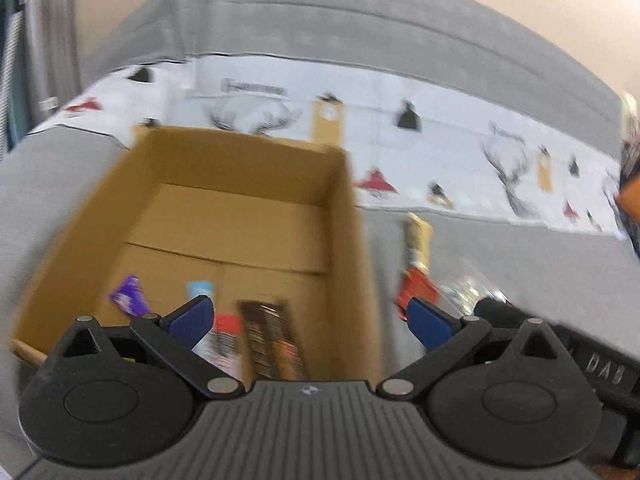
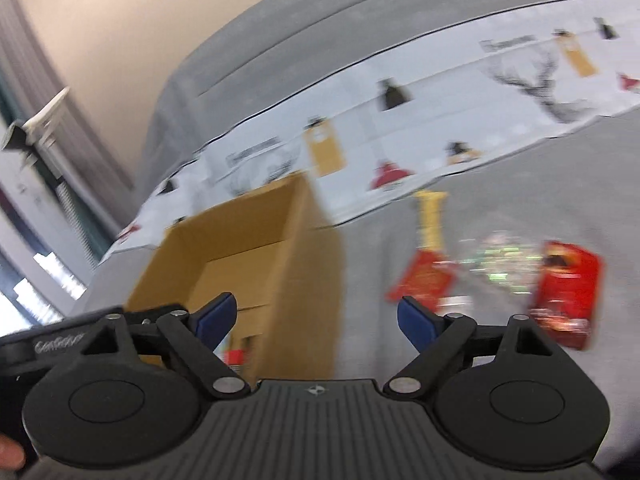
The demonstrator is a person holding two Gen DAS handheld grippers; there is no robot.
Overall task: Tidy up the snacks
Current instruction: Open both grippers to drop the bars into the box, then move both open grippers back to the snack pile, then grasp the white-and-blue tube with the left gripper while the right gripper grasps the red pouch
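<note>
An open cardboard box (image 1: 224, 216) stands on a grey sofa seat; it also shows in the right wrist view (image 2: 296, 256). Inside lie a purple packet (image 1: 129, 295), a light blue packet (image 1: 199, 289), a red-and-white packet (image 1: 224, 340) and a dark brown bar (image 1: 272, 336). My left gripper (image 1: 310, 320) is open and empty above the box's near end. My right gripper (image 2: 318, 318) is open and empty beside the box's right wall. On the seat to the right lie a red-and-gold packet (image 2: 426, 264), a clear shiny packet (image 2: 496, 264) and a red bag (image 2: 566, 296).
A white cloth printed with deer and red shapes (image 1: 440, 136) runs along the grey sofa back (image 1: 360, 28). The other gripper's black body (image 1: 592, 364) shows at the lower right of the left wrist view. A window and curtain (image 2: 36, 184) are at the left.
</note>
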